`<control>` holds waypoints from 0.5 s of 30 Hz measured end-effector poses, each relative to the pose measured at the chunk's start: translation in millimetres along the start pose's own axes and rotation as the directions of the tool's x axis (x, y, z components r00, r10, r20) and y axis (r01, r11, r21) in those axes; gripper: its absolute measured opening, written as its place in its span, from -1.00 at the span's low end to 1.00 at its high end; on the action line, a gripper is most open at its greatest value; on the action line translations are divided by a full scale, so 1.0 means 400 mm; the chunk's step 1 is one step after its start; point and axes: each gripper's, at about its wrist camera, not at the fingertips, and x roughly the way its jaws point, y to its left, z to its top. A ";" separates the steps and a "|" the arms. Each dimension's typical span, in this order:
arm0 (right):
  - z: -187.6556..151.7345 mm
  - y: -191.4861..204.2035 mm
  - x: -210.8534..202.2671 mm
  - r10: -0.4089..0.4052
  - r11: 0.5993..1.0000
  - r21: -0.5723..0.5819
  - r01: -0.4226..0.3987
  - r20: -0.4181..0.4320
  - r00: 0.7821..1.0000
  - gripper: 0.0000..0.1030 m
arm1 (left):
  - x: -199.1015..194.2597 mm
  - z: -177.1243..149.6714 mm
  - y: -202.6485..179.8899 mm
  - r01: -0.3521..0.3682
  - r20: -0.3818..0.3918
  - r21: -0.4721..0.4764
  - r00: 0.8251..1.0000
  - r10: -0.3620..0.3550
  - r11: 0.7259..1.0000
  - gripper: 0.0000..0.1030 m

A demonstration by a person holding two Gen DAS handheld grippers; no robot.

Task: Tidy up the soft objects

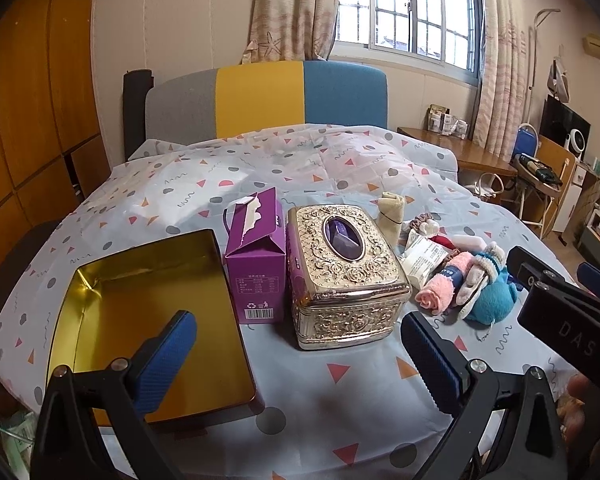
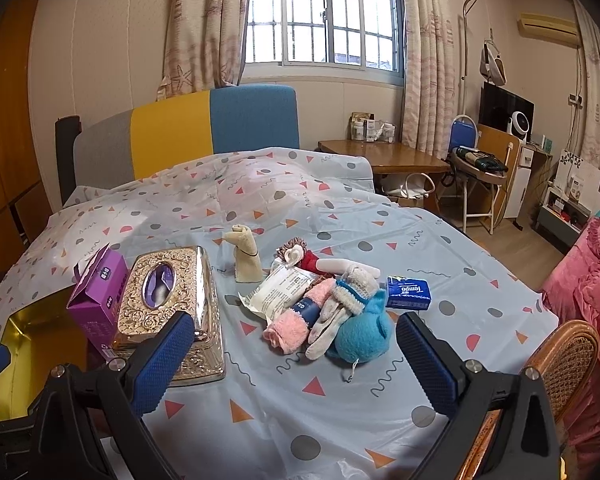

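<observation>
Both jaws wide; pink towel roll (image 2: 286,330) axis near-left.

You have an open tin (image 1: 148,304) at the left edge of the table (image 1: 340,400), a carton (image 1: 256,256) just right of it, then the tissue box (image 1: 344,272) touching the carton. Right of the tissue box lies the pile of soft items (image 2: 328,312); a rolled cloth (image 2: 246,258) stands behind it, a tissue pack (image 2: 409,293) right of it.

My two black tongs, blue-padded.
Left gripper (image 1: 298,354) and right gripper (image 2: 294,354): textured pads, silver screws, "DAS" lettering.
</observation>
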 end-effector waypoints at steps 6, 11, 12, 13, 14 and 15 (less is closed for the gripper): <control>-0.001 -0.006 0.001 -0.001 1.000 0.002 0.001 -0.003 1.000 1.00 | 0.002 -0.002 -0.002 0.002 -0.006 0.004 1.000 -0.002 1.000 0.99; -0.001 -0.005 0.001 -0.002 1.000 0.003 0.002 -0.004 1.000 1.00 | 0.003 -0.005 -0.007 0.003 -0.012 0.010 1.000 -0.003 1.000 0.99; -0.001 -0.006 0.000 -0.003 1.000 0.003 0.003 -0.003 1.000 1.00 | 0.003 -0.005 -0.007 0.004 -0.013 0.011 1.000 -0.004 1.000 0.99; -0.001 -0.008 -0.001 -0.004 1.000 0.004 0.004 -0.003 1.000 1.00 | 0.003 -0.006 -0.009 0.006 -0.014 0.013 1.000 -0.005 1.000 0.99; -0.002 -0.008 0.000 -0.004 1.000 0.005 0.004 -0.002 1.000 1.00 | 0.003 -0.005 -0.010 0.006 -0.015 0.014 1.000 -0.006 1.000 0.99; -0.001 -0.010 0.000 -0.004 1.000 0.007 0.004 -0.002 1.000 1.00 | 0.003 -0.005 -0.011 0.006 -0.014 0.016 1.000 -0.006 1.000 0.99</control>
